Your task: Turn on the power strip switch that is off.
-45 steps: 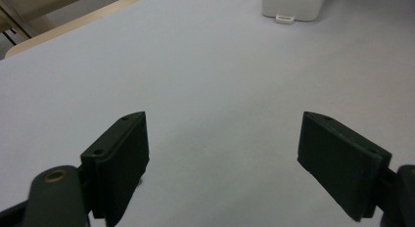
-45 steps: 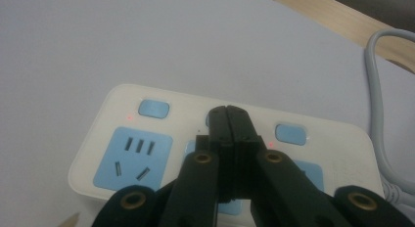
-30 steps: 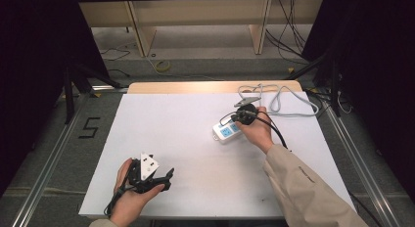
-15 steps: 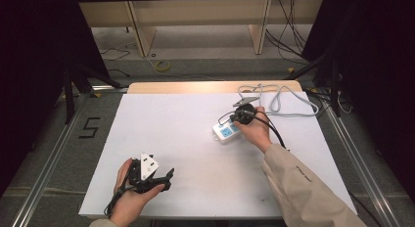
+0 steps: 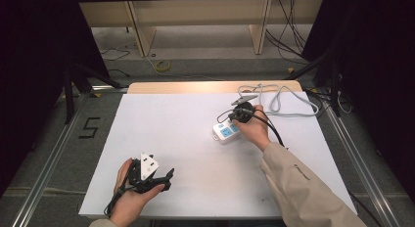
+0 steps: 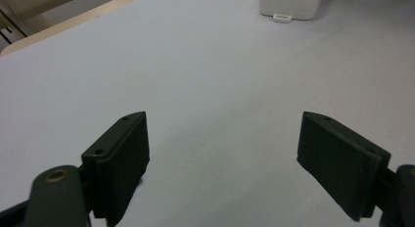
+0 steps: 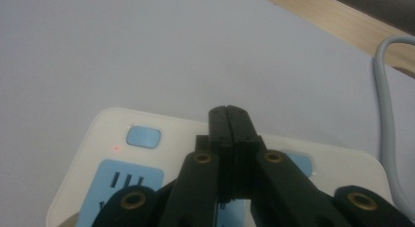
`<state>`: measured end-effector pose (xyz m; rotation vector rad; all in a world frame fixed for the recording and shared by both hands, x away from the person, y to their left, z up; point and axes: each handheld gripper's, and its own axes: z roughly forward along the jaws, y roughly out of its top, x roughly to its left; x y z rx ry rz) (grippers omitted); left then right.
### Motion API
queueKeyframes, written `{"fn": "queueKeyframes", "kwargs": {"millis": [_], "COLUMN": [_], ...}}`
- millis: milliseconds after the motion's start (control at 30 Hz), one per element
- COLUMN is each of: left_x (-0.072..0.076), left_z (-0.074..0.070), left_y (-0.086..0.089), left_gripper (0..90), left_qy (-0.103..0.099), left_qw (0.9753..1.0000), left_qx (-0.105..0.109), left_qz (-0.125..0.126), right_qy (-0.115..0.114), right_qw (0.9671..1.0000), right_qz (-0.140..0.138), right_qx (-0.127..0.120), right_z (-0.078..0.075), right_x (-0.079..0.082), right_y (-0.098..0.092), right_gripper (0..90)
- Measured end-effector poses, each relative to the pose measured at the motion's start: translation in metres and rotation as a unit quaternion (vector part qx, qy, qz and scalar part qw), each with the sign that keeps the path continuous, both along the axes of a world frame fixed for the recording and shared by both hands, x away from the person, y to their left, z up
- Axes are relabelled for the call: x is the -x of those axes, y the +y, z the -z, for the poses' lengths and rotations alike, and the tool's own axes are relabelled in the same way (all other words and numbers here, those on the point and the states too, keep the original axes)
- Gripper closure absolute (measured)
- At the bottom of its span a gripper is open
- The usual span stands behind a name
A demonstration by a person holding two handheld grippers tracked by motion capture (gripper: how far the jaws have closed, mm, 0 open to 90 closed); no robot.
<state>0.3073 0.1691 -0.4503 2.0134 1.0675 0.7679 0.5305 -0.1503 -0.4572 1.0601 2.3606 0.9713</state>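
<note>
A white worktop (image 5: 195,139) carries a white power strip (image 5: 226,132) with blue socket faces, lying right of the middle and nearer the far edge than the near one. Its grey cord (image 5: 281,101) loops away toward the far right corner.

The right tool (image 5: 239,115) sits over the strip, held by the right hand (image 5: 254,130), whose beige sleeve (image 5: 303,188) comes in from the near right. In the right gripper view the jaws are pressed flat together with nothing between them, their tips above the strip's top (image 7: 147,163), between a blue button (image 7: 143,137) on one side and another blue patch on the other. A small red light (image 7: 116,148) glows beside the button. Whether the tips touch the strip cannot be told.

The left tool (image 5: 164,177) rests near the near edge, toward the left corner, in the left hand (image 5: 129,197), well apart from the strip. In the left gripper view its jaws stand wide, only bare worktop between them, with the strip's end (image 6: 291,4) far ahead.
</note>
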Motion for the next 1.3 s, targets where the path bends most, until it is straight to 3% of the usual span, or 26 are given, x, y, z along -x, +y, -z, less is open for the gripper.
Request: {"fn": "queueKeyframes", "kwargs": {"millis": [1300], "left_x": [-0.0003], "left_z": [0.0001], "left_y": [-0.0008], "left_gripper": [19.2], "left_qy": [0.0], "left_qw": [1.0], "left_qx": [-0.001], "left_qz": [0.0], "right_qy": [0.035], "right_qw": [0.9991], "right_qz": [0.003], "right_qx": [0.022], "right_z": [-0.0032], "right_x": [-0.008], "right_y": [0.0035], "right_gripper": [90.0]}}
